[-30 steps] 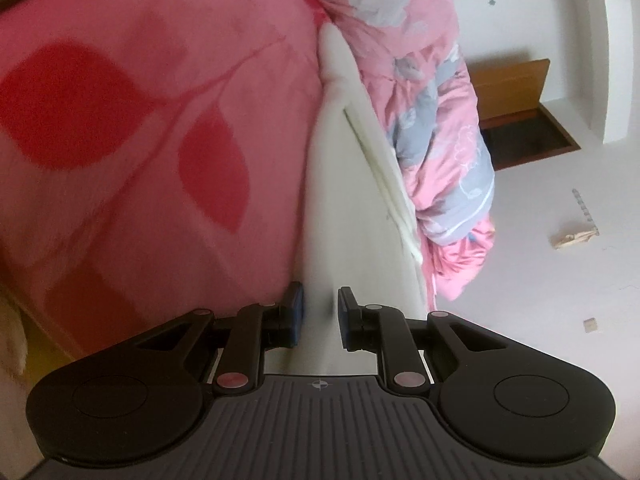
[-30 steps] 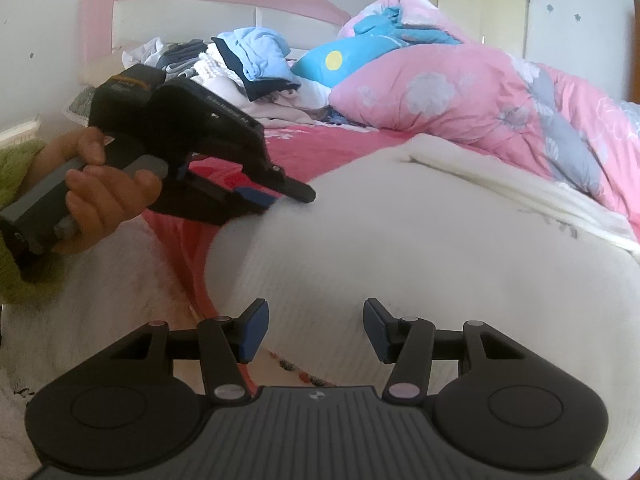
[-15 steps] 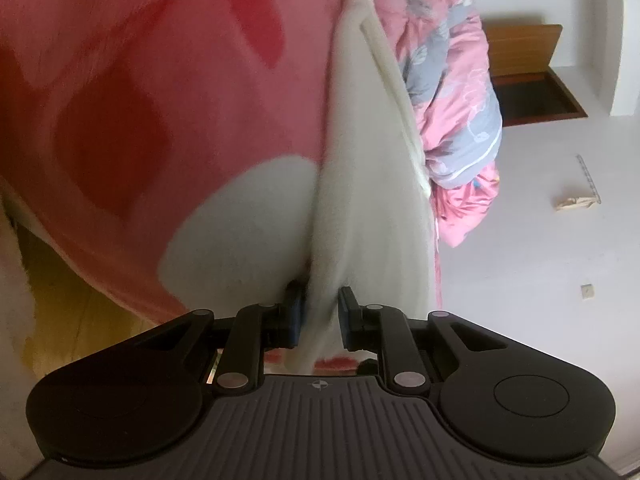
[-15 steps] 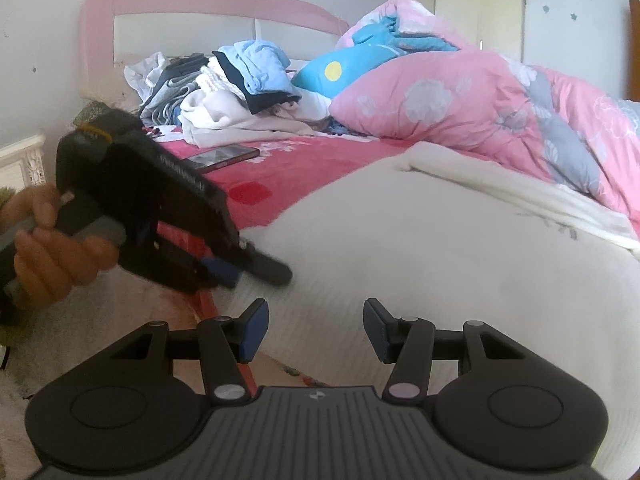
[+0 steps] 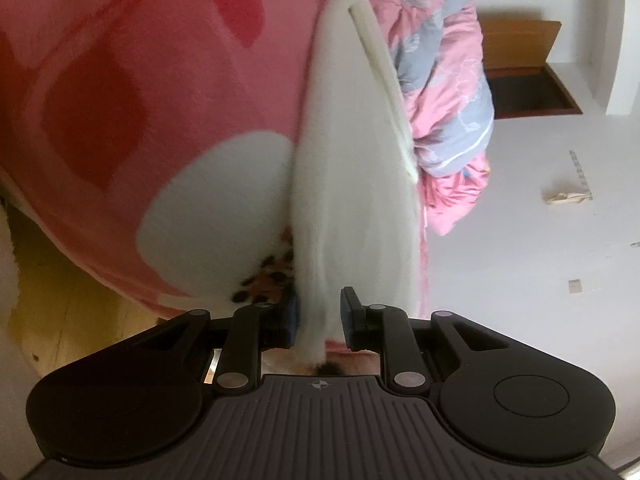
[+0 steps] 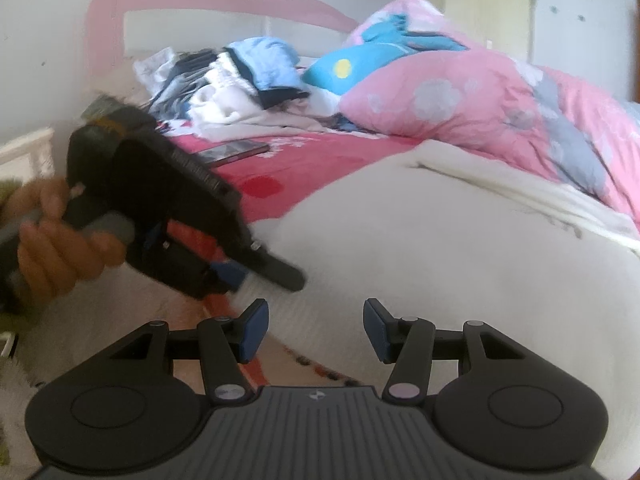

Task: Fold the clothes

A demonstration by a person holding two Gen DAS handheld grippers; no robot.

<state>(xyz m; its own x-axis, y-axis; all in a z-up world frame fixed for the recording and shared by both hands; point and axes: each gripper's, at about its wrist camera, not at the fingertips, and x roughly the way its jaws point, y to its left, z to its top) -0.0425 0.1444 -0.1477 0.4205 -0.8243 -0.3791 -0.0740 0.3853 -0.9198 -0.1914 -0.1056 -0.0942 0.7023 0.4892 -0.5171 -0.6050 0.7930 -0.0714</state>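
Bedroom, pink bed [image 6: 320, 160] with a pink headboard at upper left of the right-wrist view, clothes pile [image 6: 240, 76] under it, pink floral quilt [image 6: 500, 108] along the right.

White garment [image 6: 440, 248] lies spread on the bed, filling centre and right of the right-wrist frame. Its thick folded edge runs from frame centre off to the right edge, next to the quilt. In the left-wrist view the same garment [image 5: 352, 184] reads as a long strip going from the top centre down to the bottom centre, so its long axis points straight along the left tongs' line of sight.

Left tongs [image 5: 320, 316]: jaws close together with a gathered end of the garment between them. Cloth touches the left pad; a slim gap shows on the right pad's side, so it looks like a light pinch, not fully clamped. In the right-wrist view the left tongs [image 6: 256, 268] sit at centre left, held by a hand [image 6: 52, 248], tip on the garment's near-left edge.

Right tongs [image 6: 316, 332]: jaws wide apart, holding nothing, hovering over the garment's near edge at bottom centre, just right of the left tongs.

Key relation, my read: both tongs are at the same near end, left one already on the cloth, the rest of the garment stretching away toward the quilt. Any fold would carry this end along that axis. The right tongs are the free pair and sit directly over the edge beside the pinched spot.

Whether this is the start of a fold or the tail of one, can't tell from these views.
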